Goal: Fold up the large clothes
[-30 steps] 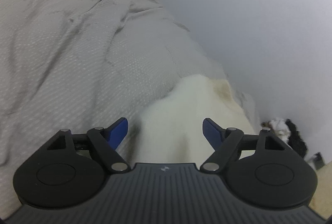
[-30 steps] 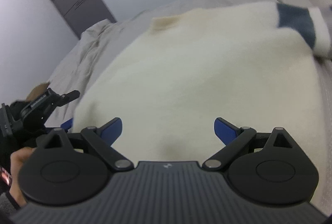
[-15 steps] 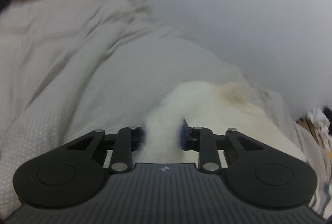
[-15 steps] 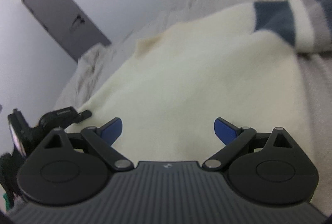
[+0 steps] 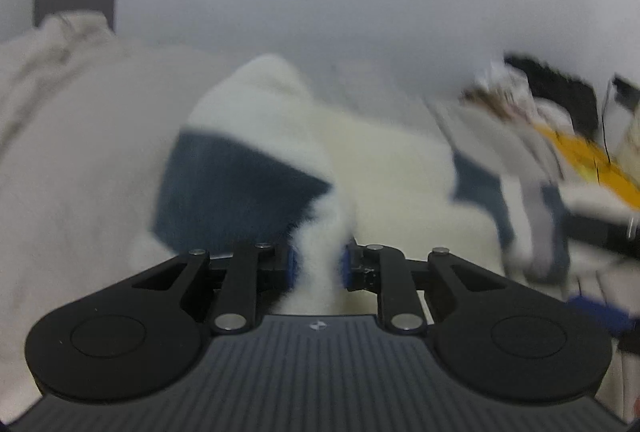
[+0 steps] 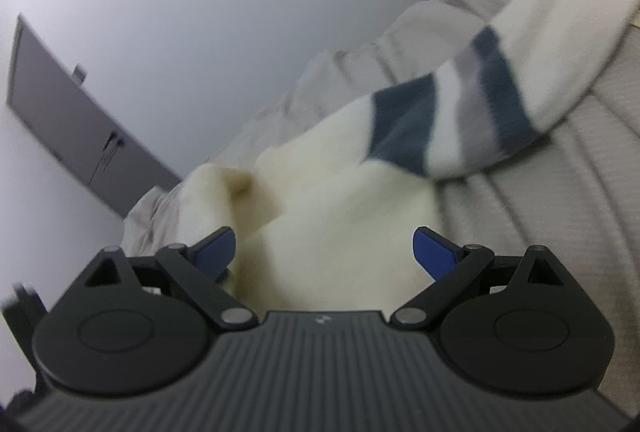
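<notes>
Our left gripper (image 5: 318, 266) pinches a fold of the cream sweater (image 5: 384, 167) between its blue pads; its jaws have just been closing, with the fleece between them. How deep the cloth goes we cannot tell, since the gripper body covers it. Our right gripper (image 6: 324, 248) stands spread wide, its blue pads (image 6: 434, 252) on either side of the sweater (image 6: 340, 216) and apart from it; whether they brush the cloth below is hidden.

The left view is smeared with blur. A sleeve with a navy band (image 5: 232, 191) rises just beyond the pads, and the clutter (image 5: 560, 119) at the right edge is too blurred to name. In the right view the striped sleeve (image 6: 480, 103) lies across the grey bedcover (image 6: 560, 211), its end cut off by the frame.

A second ago the left jaws stood open over the sweater's edge and no navy band showed; now the sleeve is lifted. The door (image 6: 80, 127) has tilted further in the right view.
</notes>
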`<state>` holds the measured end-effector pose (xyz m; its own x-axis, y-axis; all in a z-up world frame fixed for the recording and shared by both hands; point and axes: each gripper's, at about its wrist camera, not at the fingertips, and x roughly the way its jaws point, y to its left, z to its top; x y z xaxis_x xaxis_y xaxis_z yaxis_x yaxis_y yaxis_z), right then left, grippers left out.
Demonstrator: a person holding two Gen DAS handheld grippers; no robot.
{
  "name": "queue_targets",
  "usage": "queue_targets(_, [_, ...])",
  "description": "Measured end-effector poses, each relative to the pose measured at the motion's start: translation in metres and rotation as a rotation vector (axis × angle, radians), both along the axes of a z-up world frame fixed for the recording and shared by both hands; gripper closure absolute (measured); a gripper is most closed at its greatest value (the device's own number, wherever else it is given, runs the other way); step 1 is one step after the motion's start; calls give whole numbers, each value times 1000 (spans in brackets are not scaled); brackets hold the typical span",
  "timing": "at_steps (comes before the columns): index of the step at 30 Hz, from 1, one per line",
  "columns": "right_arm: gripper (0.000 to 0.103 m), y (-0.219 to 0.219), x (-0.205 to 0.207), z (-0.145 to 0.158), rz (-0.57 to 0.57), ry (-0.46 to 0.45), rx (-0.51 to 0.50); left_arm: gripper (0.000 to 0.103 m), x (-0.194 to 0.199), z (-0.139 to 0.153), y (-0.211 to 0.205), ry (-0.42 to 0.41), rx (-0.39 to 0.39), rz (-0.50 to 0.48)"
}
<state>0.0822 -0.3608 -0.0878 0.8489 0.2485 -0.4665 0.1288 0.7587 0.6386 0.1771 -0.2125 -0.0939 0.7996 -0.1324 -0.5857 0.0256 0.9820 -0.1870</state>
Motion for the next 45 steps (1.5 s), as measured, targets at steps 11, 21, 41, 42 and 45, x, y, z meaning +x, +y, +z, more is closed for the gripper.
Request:
queue_targets(11, [6,4,14,-21,23,69,1,55,-11,-9,22,66,-157,-61])
queue_targets(21, [6,41,16,-27,139,81,-64,51,-104,41,105,114,-265,-38])
queue_targets(41, [42,136,-1,-41,455,242,51,44,-143,-25,205,168,-353,-11])
queue_targets(42, [47,141,-3,-40,475,237,78,44,-142,-29,207,175,-364,-5])
queue_targets(45, [52,157,-11,-38,489,213,28,44,-139,-35,211,190,-393,10])
